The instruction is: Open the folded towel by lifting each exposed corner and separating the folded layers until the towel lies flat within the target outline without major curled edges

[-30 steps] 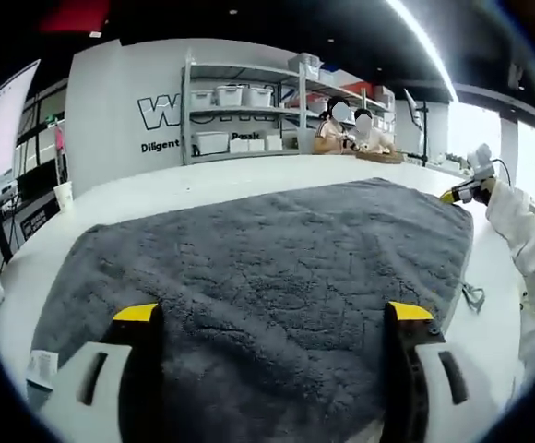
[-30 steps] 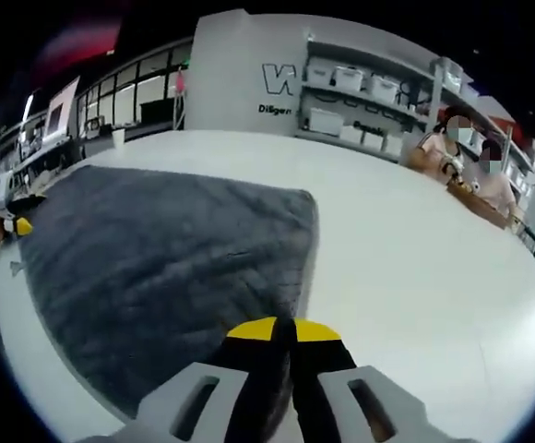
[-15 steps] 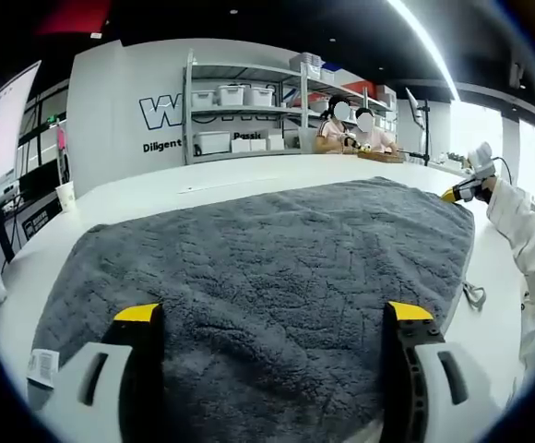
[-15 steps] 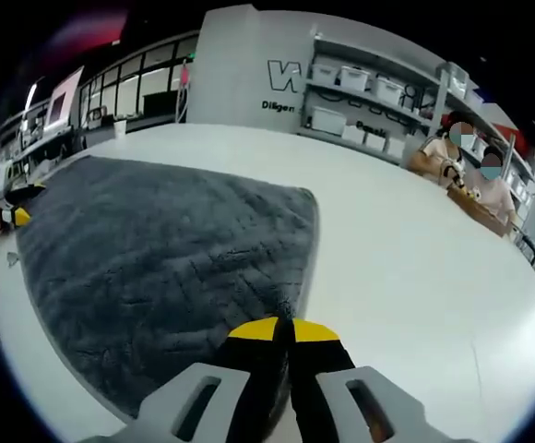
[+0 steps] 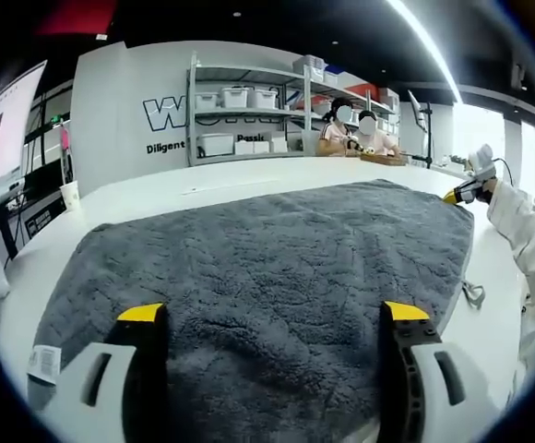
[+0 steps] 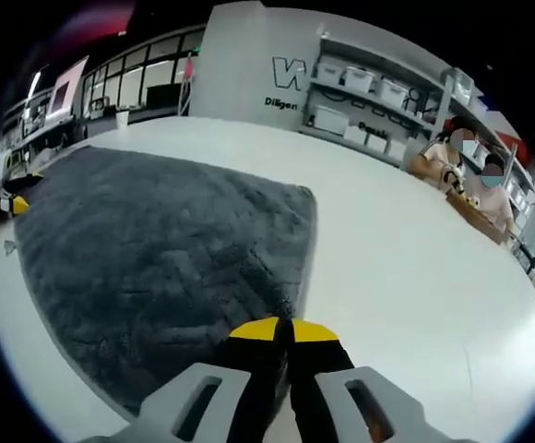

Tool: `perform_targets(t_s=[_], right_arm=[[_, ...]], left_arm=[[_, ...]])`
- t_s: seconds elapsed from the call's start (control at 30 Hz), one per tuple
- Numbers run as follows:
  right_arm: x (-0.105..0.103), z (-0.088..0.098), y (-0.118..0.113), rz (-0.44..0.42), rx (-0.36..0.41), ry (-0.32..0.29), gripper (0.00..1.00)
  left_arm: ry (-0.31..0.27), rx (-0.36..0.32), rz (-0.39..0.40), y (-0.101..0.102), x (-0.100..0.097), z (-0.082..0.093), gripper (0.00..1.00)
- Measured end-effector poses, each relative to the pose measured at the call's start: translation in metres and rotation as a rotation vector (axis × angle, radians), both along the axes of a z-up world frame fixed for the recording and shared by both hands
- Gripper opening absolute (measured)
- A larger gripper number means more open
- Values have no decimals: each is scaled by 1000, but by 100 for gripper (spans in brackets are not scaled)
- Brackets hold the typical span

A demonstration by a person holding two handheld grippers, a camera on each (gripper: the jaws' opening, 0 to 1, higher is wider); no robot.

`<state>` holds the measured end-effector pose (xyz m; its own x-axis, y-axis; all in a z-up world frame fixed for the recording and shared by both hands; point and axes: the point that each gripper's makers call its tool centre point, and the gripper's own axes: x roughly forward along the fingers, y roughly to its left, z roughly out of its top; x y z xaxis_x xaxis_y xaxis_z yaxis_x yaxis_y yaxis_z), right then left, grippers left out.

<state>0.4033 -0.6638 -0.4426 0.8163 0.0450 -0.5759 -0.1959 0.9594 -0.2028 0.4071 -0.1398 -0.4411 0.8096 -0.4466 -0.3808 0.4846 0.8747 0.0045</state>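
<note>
Barely changed: across the last second both views have only drifted a little — the towel (image 5: pixel 267 268) itself looks put.
Towel: spread grey and single-layered on the white surface (image 6: pixel 415 268), no fold left that you can see; a small label (image 5: pixel 42 364) lies at its near-left corner.
Your left gripper (image 5: pixel 272 314): fingers spread wide, released, hovering over the towel's near edge.
Your right gripper (image 6: pixel 282 329): fingers clenched together at the towel's right edge — whether they pinch the hem, you cannot tell.
Target outline: none visible on the surface.
Meaning: unfolding looks about done; probably only smoothing and letting go remain.
</note>
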Motion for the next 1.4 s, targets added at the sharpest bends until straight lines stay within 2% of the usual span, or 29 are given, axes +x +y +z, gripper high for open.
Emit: perform_targets(t_s=[0.83,0.9,1.07,1.27,1.4], right_arm=[[-5,0,-2,-1,-16,5,0],[-5,2,-4,-12,0,-2,1],[-13,8,-13,-66,-8,-18,11],[-28,25,-17,-119,28,-82,13],[-40,30,-13,-126,46,-99,12]], left_arm=[[9,4,-4,4,-5,-1,91],[8,3,-3,4,-5,-1,91],[8,3,-2,4,-5,-1,91],[8,2,-2,4,-5,0,91],[6,2,-1,4,-4,0,91]])
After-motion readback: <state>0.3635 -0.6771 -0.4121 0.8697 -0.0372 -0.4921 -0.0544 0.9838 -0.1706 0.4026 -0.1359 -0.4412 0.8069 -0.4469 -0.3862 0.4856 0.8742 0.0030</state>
